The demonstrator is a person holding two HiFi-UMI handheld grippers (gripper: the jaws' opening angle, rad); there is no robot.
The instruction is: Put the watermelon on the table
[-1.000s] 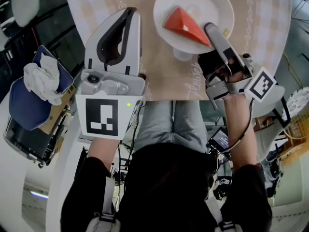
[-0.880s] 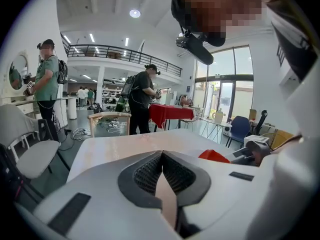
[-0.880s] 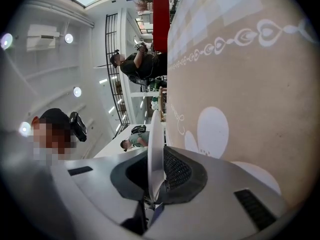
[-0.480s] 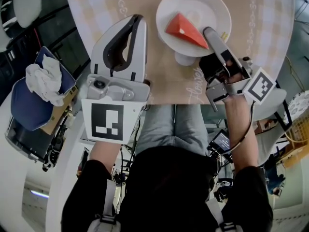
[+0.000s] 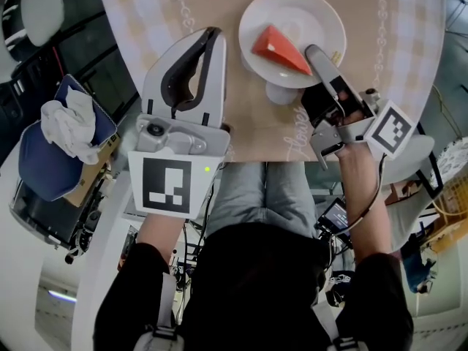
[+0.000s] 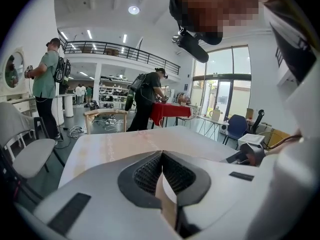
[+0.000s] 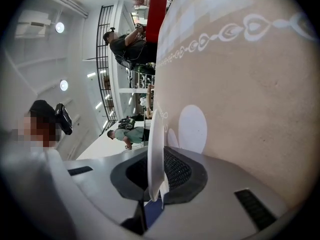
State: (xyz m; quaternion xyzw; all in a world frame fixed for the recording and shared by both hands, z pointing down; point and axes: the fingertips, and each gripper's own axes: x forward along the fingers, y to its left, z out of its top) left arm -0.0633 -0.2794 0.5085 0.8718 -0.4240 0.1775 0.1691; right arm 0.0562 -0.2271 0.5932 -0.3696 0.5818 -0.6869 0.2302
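Observation:
A red wedge of watermelon lies on a white plate over the round table with its beige patterned cloth. My right gripper is shut on the plate's near rim, right beside the wedge. In the right gripper view the rim stands edge-on between the jaws, with a gap to the tablecloth. My left gripper hovers over the table left of the plate, shut with nothing in it. In the left gripper view its jaws meet at the tip.
A blue seat with a crumpled white cloth stands left of the table. The table's near edge runs just in front of the person's knees. A white chair and several people are beyond the table.
The right gripper has tilted a little with the plate still in it. The left gripper has held its place; the view itself has shifted slightly.

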